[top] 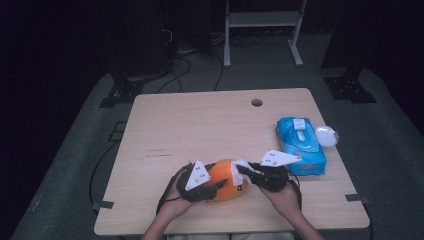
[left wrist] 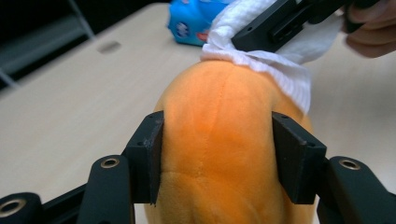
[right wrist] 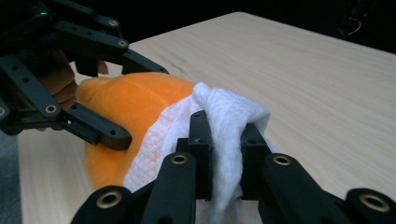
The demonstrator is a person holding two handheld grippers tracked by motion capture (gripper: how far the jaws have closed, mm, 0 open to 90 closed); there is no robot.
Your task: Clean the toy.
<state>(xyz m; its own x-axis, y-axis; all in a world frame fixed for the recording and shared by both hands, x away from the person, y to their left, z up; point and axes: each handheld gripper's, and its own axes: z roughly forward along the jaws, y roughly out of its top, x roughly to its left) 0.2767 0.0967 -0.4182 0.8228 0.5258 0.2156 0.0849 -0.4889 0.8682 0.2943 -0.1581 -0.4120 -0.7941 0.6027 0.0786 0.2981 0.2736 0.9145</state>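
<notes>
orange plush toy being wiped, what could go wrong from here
1. The orange plush toy is soft and rounded; squeezed between the left gripper jaws, it could squirm or pop out as the wipe pushes on it.
2. The right gripper pinches just a fold of the white wipe, so dragging may pull the cloth free.

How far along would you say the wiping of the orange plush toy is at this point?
Done: a white wipe is out of the blue pack. In hand: the left gripper clamps the orange plush toy while the right gripper presses the wipe on its end. Left: the bare orange rest.
</notes>
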